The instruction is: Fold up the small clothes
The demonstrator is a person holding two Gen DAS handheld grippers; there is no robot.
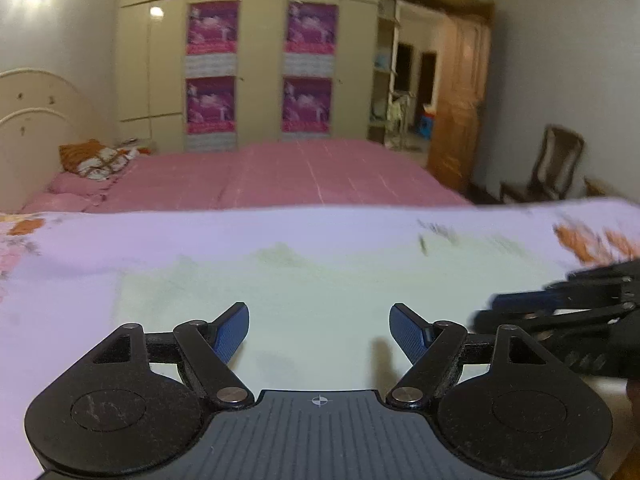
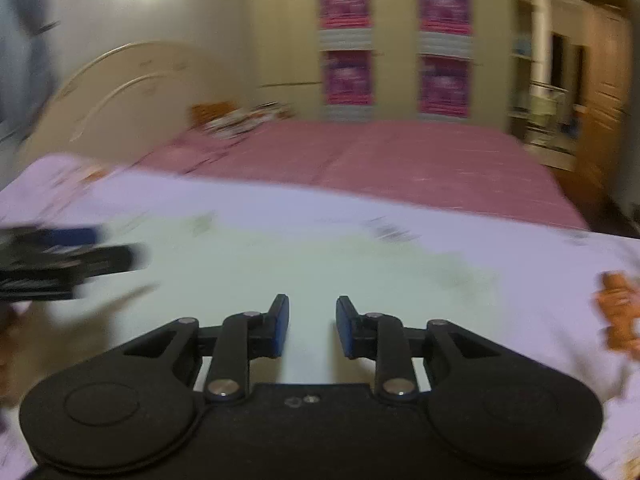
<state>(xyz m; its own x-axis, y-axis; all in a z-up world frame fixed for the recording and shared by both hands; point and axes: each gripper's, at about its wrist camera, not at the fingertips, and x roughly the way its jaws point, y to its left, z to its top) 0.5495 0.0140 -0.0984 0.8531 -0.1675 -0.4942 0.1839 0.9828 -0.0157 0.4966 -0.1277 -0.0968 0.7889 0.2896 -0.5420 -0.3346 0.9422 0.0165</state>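
Bed (image 1: 304, 176): pink checked cover, at 12 o'clock beyond the work surface; wardrobe with magenta posters behind it.

Floral sheet (image 1: 60, 320): lilac, orange print at the edges, spread under everything near.

Garment (image 1: 320, 280): pale green small cloth, lying flat and open on the sheet, centre of both views. No fold line visible; judged unfolded, so every fold remains to be made.

Left tool (image 1: 319, 330): jaws wide, empty, hovering over the garment's near edge.

Right tool (image 2: 311, 326): jaws moderately apart, empty, over the same cloth; motion-blurred view. Seen at 3 o'clock from the left camera.
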